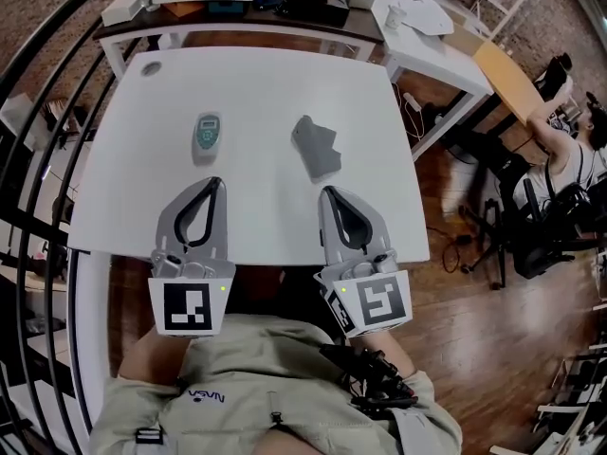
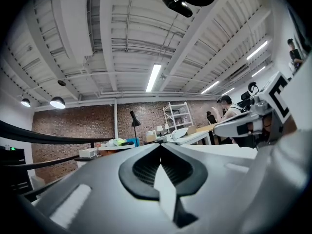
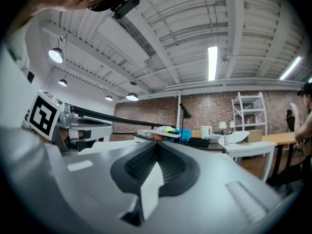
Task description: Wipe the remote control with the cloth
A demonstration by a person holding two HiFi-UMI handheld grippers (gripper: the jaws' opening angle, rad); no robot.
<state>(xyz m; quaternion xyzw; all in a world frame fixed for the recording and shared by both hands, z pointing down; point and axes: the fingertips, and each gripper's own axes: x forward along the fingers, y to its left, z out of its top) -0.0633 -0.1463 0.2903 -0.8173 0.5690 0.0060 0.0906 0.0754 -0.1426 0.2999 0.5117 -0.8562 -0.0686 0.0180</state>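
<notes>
A small grey-green remote control (image 1: 207,136) lies on the white table (image 1: 256,93), left of the middle. To its right lies a crumpled grey cloth (image 1: 317,146). My left gripper (image 1: 211,184) hovers over the table's near edge, just below the remote, shut with nothing in it. My right gripper (image 1: 327,193) hovers beside it, just below the cloth, also shut and empty. In the left gripper view the left gripper (image 2: 160,146) points level across the room with its jaws together. The right gripper (image 3: 156,144) looks the same in its own view. Neither touches the remote or the cloth.
A second table (image 1: 237,8) behind carries boxes and clutter. A desk (image 1: 446,36) stands to the right, and a person (image 1: 569,150) sits at the far right. A black railing (image 1: 38,112) curves along the left. The person's lap (image 1: 275,387) is below the grippers.
</notes>
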